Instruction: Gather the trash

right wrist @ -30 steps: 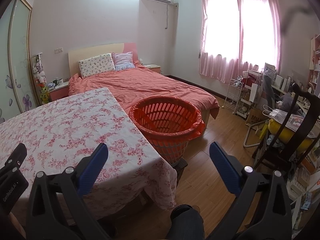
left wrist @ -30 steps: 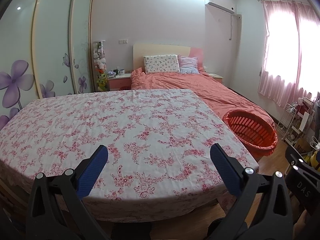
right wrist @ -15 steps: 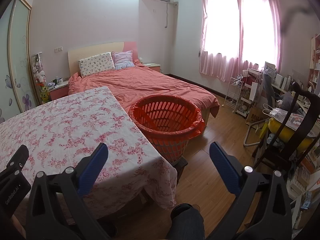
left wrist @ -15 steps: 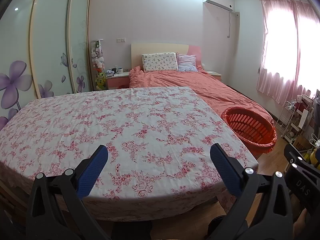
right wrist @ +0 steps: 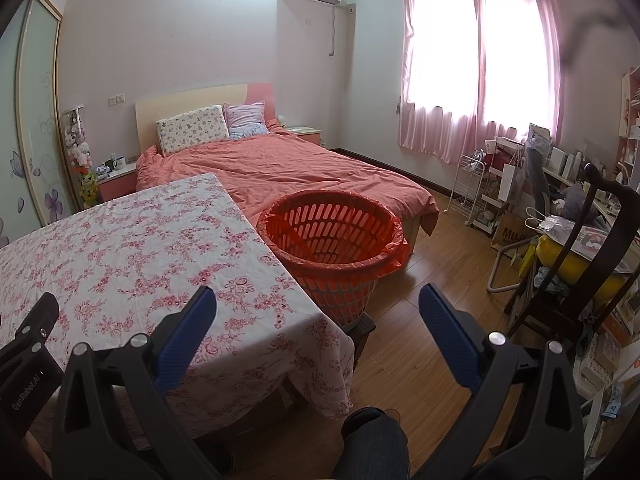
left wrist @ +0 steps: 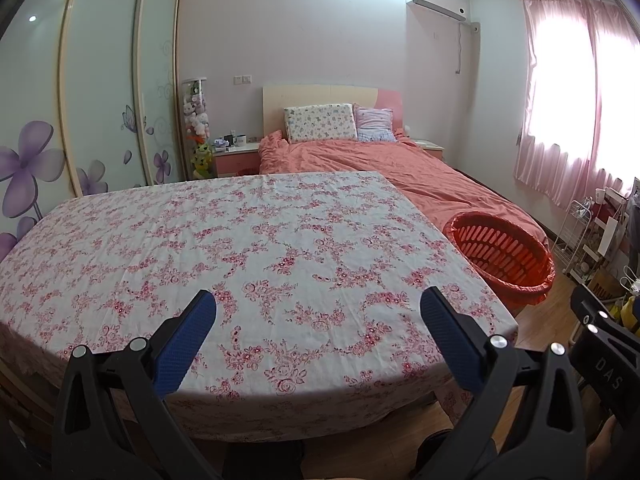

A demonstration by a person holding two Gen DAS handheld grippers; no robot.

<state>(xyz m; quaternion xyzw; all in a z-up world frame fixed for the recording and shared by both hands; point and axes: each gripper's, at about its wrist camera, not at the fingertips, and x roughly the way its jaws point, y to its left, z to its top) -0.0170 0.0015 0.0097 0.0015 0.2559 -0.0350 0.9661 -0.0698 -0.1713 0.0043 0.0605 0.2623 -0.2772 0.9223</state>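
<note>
An orange slatted basket (right wrist: 332,236) lined with an orange bag stands on the floor at the right end of the table, against the bed; it also shows in the left wrist view (left wrist: 500,256). I see no trash on the floral tablecloth (left wrist: 248,248). My left gripper (left wrist: 318,314) is open and empty above the table's near edge. My right gripper (right wrist: 318,312) is open and empty above the table's right corner, short of the basket.
A bed with a salmon cover (right wrist: 288,168) lies behind the table. A dark wooden chair (right wrist: 592,264) and a white wire rack (right wrist: 468,196) stand at the right on the wooden floor. A wardrobe with flower doors (left wrist: 80,100) lines the left wall.
Both views have shifted slightly, with the table and basket sitting a little lower in frame. Both grippers stay open and empty.
</note>
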